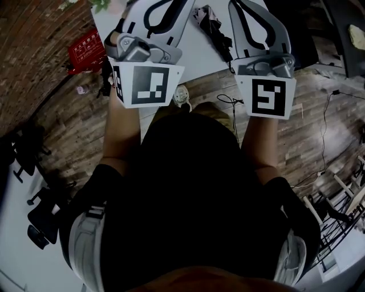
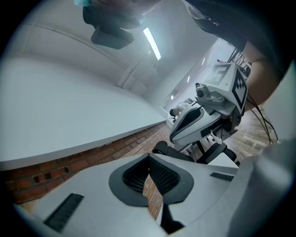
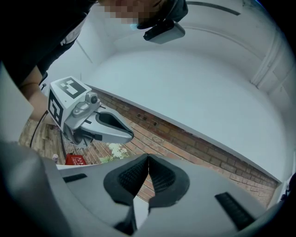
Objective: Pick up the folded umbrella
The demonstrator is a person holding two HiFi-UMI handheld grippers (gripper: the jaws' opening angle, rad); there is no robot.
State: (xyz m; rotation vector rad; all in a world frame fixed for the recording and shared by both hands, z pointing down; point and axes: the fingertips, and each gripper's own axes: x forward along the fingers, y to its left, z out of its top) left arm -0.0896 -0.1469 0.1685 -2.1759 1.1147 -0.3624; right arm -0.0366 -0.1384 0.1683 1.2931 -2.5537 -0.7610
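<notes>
The folded black umbrella (image 1: 212, 25) lies on the white table (image 1: 197, 57), in the gap between my two grippers. In the head view the left gripper (image 1: 165, 7) reaches over the table to the umbrella's left and the right gripper (image 1: 251, 11) to its right; both are held level, and their tips run off the top edge. Seen in its own view, the left gripper (image 2: 149, 156) has its pads meeting with nothing between them, and the right gripper (image 3: 148, 157) is shut and empty likewise. Neither gripper view shows the umbrella.
A red box (image 1: 86, 48) sits on the brick-patterned floor left of the table, with white flowers (image 3: 113, 150) near it. Black office chairs (image 1: 28, 154) stand at the far left. Cables (image 1: 231, 102) trail on the wooden floor by the person's feet.
</notes>
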